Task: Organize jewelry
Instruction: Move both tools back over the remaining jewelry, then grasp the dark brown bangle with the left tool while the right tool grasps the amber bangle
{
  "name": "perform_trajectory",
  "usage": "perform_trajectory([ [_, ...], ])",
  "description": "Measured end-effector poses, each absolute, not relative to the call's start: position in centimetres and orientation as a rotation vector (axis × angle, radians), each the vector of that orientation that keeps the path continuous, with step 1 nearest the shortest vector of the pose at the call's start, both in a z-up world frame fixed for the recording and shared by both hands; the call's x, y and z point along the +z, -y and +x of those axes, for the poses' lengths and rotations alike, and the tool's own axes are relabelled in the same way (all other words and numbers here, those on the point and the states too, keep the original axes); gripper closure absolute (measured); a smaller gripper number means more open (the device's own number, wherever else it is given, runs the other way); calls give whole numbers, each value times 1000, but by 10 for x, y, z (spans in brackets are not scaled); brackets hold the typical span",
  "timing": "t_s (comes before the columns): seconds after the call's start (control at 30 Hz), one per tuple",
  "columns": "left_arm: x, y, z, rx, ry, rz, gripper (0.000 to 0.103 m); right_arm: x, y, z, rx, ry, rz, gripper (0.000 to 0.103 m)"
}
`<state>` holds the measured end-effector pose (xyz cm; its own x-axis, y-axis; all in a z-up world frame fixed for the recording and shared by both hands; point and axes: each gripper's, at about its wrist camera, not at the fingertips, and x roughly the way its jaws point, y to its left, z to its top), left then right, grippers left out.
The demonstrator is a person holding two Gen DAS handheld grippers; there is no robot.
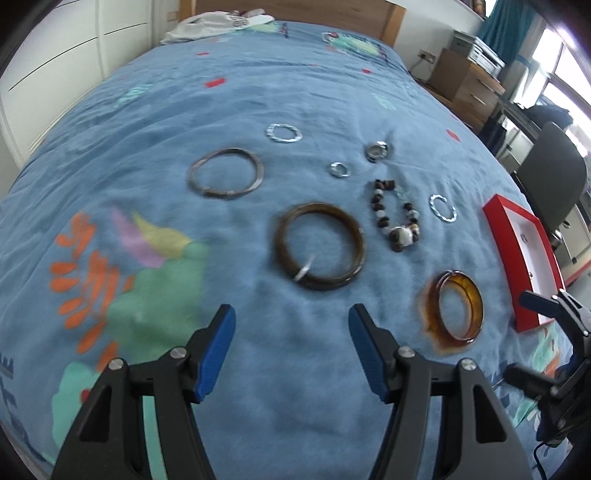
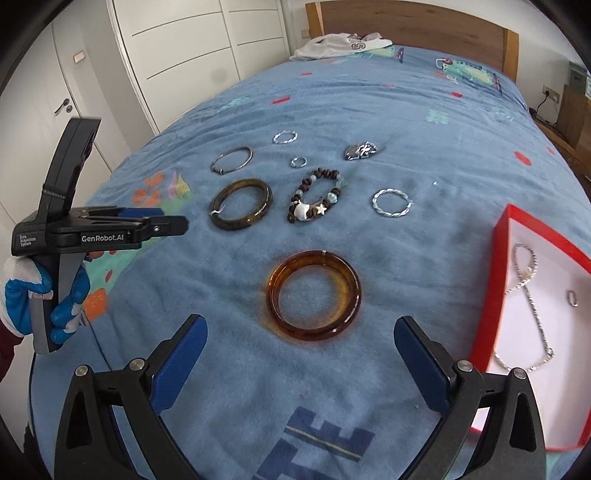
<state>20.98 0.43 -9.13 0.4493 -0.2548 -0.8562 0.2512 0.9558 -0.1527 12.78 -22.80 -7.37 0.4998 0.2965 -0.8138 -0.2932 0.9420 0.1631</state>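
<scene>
Jewelry lies spread on a blue bedspread. An amber bangle (image 2: pixel 313 294) lies just ahead of my open, empty right gripper (image 2: pixel 299 332); it also shows in the left wrist view (image 1: pixel 458 305). A dark brown bangle (image 1: pixel 320 245) with a small tag lies ahead of my open, empty left gripper (image 1: pixel 291 325). A beaded bracelet (image 2: pixel 317 199), a thin metal bangle (image 1: pixel 225 173), a twisted silver ring (image 2: pixel 391 203), smaller rings and a silver pendant (image 2: pixel 361 150) lie farther back. A red-rimmed box (image 2: pixel 495 266) at right holds a silver chain (image 2: pixel 528 295) and a small ring (image 2: pixel 572 297).
White clothing (image 2: pixel 332 46) lies by the wooden headboard (image 2: pixel 406 22). White wardrobe doors (image 2: pixel 166 55) stand to the left. A dresser (image 1: pixel 465 81) and a dark chair (image 1: pixel 554 177) stand right of the bed. The gloved hand holding the left gripper (image 2: pixel 44 295) shows in the right wrist view.
</scene>
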Motion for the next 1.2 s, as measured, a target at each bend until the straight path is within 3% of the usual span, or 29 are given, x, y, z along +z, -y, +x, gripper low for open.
perform_trajectory([
  [0.47,-120,39,260,-377,-1116,19,41,-108,219,155,385,-1025,-21,3],
  [0.97,-118,53,271,-391,-1088,52,39,-121,212,164,405,-1026,-11,3],
  [1.2,-119,57,267,-408,-1081,87,32,-122,212,164,413,-1021,2,3],
])
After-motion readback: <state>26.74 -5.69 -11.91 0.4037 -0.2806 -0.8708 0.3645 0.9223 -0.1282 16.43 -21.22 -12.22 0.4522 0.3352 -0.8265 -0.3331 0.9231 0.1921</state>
